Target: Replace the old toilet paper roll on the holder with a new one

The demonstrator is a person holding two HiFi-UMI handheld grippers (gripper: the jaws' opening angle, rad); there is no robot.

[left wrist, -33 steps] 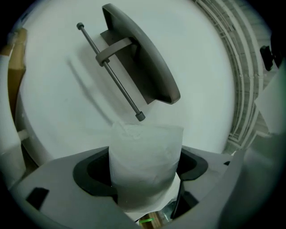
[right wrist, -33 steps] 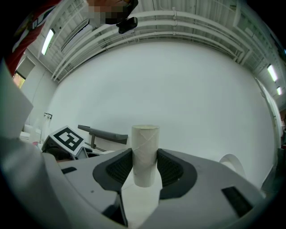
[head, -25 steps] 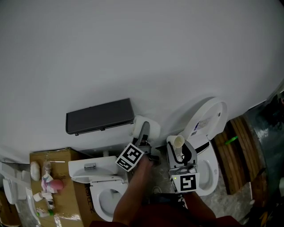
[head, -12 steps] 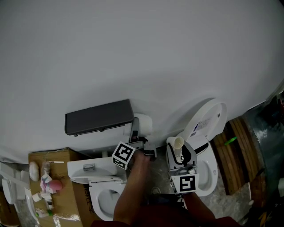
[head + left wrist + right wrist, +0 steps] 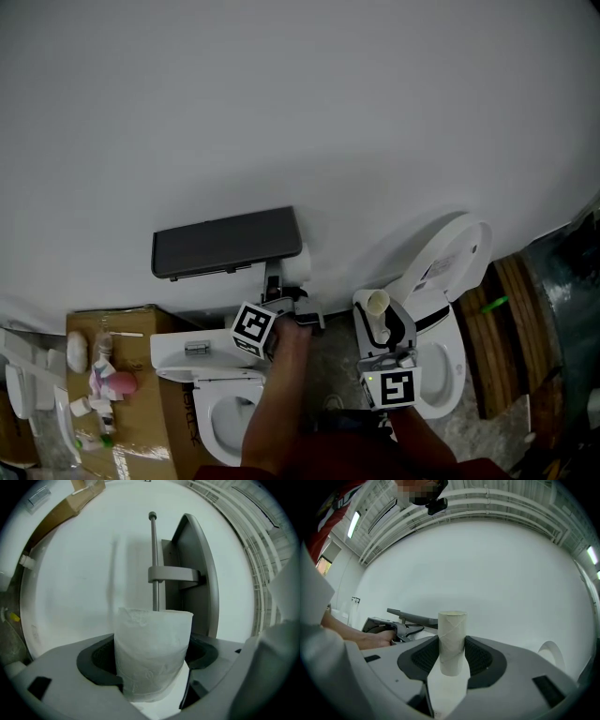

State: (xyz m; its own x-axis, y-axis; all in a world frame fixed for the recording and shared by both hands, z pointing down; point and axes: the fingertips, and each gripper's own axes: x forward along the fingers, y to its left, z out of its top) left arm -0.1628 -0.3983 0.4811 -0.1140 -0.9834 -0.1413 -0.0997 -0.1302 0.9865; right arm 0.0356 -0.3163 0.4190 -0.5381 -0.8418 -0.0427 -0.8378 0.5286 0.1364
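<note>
White-walled washroom mock-up, two toilets (image 5: 211, 375) on a speckled floor, cardboard box (image 5: 131, 323) of small items far left.

Nearest, right: right gripper (image 5: 452, 656) held level, part closed and clamped on the old cardboard tube (image 5: 452, 634). Tube bare, tan, spiral seam showing, upright between the pads, no paper left on it. Well clear of the holder, just in front of a raised toilet lid (image 5: 441, 272).

A little further, left: left gripper (image 5: 152, 667) spread wide, pads pressing both sides of the new roll (image 5: 152, 658). Roll white, embossed, full and soft-looking, slightly squashed at the grip. From above, just below the right end of the holder cover (image 5: 225, 242).

Furthest: holder on the wall, dark grey cover lifted, thin metal spindle (image 5: 153, 559) bare, directly behind the roll in the left gripper view.

Step in hand, by judgement: old tube already off, new roll being brought up to the spindle. Next move calls for lining the roll's core with the spindle's free end, then sliding it along without crushing the core. Core not visible from here, so alignment hard to judge.
</note>
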